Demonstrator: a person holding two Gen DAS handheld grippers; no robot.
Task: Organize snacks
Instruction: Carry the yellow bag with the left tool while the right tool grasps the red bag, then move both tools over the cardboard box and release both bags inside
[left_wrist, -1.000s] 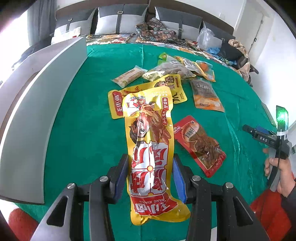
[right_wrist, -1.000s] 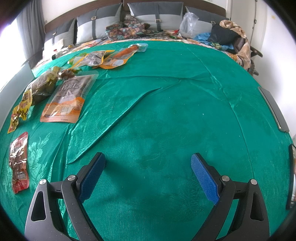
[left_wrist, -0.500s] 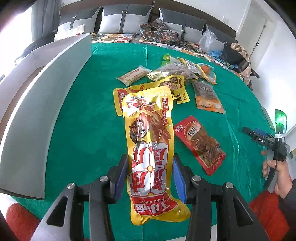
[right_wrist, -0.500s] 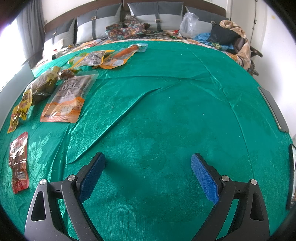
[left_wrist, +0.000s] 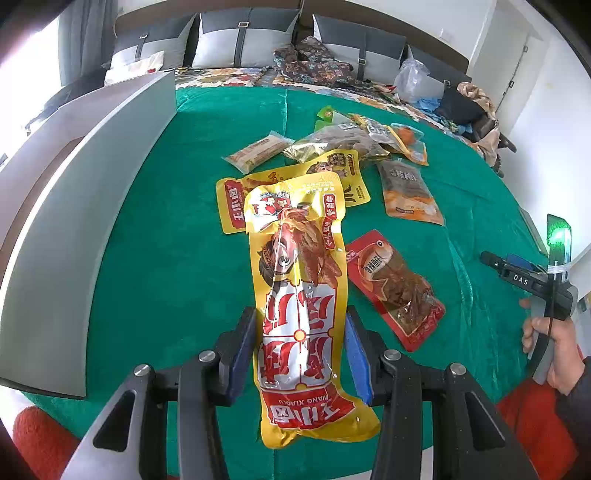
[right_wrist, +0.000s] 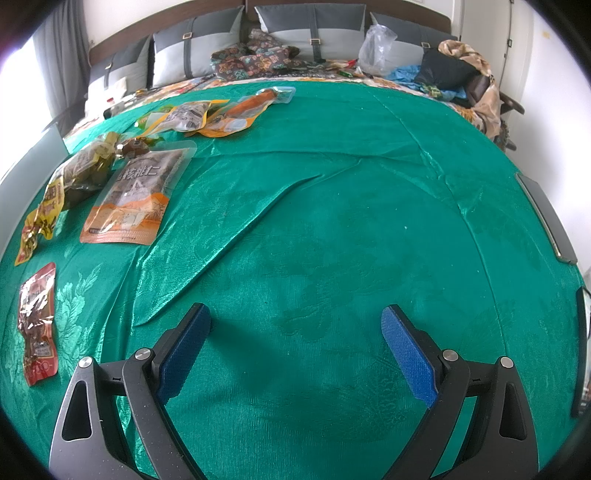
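We note the left gripper (left_wrist: 301, 350) clenched on a yellow pouch (left_wrist: 301, 295) lettered "WANG XIAOLU". The right gripper (right_wrist: 295, 347) hangs released over green cloth (right_wrist: 332, 240), its body (left_wrist: 524, 280) marked "DAS".

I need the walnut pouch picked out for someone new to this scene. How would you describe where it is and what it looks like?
On the green cloth, look to the cluster of snack packs along its left side in the right wrist view. The walnut pouch lies flat at the cluster's inner edge, beside a dark, gold-edged bag. It alone is grey on top and orange below, with large characters.

Snack packets (left_wrist: 406, 188) lie on the cloth (left_wrist: 166, 229), right of the box (left_wrist: 92, 206).
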